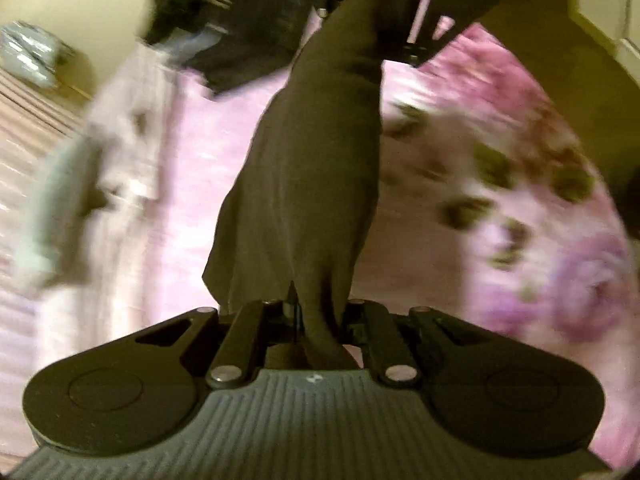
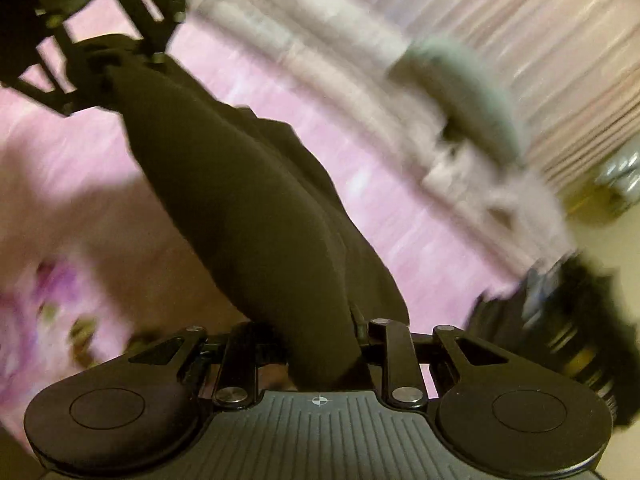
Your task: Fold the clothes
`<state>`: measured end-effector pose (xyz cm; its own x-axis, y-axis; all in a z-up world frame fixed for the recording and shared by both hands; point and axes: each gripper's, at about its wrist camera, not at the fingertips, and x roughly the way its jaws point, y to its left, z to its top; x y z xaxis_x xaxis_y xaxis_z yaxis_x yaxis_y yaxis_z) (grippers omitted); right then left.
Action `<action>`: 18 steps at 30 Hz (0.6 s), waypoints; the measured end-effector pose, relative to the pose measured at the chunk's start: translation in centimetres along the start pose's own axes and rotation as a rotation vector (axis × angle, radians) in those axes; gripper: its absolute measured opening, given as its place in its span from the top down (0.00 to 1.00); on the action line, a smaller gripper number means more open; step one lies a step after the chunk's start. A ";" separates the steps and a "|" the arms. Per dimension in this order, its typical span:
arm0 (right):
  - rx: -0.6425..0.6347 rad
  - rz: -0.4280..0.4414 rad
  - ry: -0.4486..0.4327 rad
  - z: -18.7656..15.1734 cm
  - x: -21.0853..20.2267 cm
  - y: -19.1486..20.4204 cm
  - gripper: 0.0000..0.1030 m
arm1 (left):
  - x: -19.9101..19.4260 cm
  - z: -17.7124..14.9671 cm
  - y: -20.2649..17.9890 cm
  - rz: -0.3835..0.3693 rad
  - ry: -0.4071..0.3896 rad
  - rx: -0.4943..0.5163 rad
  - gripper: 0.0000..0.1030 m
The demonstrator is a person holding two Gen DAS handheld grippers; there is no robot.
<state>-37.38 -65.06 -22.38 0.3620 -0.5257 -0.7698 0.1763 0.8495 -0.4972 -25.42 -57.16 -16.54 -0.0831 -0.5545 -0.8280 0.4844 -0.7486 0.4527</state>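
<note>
Dark cloth garment (image 1: 308, 184) strung taut btwn both grippers, held above the bed. Left gripper (image 1: 316, 320) clenched on one end at near edge of left wrist view; right gripper (image 2: 320, 344) clenched on the other end. Each shows far off in the other's view, w/ garment running up to it. Below: pink floral bedsheet (image 1: 532, 200), blurred. Farther: pale clothes pile (image 2: 320, 60) w/ grey-green item (image 2: 472, 92) on it. No containers discernible.
</note>
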 end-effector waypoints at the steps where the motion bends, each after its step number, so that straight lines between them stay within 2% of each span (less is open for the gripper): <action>1: -0.007 0.032 0.044 -1.2 0.8 1.7 0.77 | 1.3 -0.5 -2.1 -0.043 0.019 -0.002 0.92; 4: -0.039 0.108 0.156 -4.6 2.6 6.6 0.77 | 4.2 -1.9 -7.9 -0.128 0.051 0.014 0.92; 6: -0.056 0.124 0.193 -6.0 2.6 8.8 0.77 | 4.9 -2.5 -10.2 -0.126 0.059 0.041 0.92; 9: -0.038 0.105 0.219 -6.5 2.0 10.5 0.76 | 4.7 -2.5 -11.0 -0.113 0.069 0.016 0.92; 13: 0.001 0.078 0.228 -6.3 1.7 10.4 0.77 | 4.6 -2.7 -11.0 -0.094 0.067 -0.004 0.92; 18: -0.088 0.090 0.209 -6.9 1.7 9.8 0.77 | 4.1 -1.6 -12.1 -0.080 0.055 -0.049 0.92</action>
<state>-41.36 -57.98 -31.34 0.1740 -0.4538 -0.8740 0.0678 0.8909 -0.4491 -30.17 -49.79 -25.91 -0.0763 -0.4721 -0.8782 0.5203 -0.7702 0.3688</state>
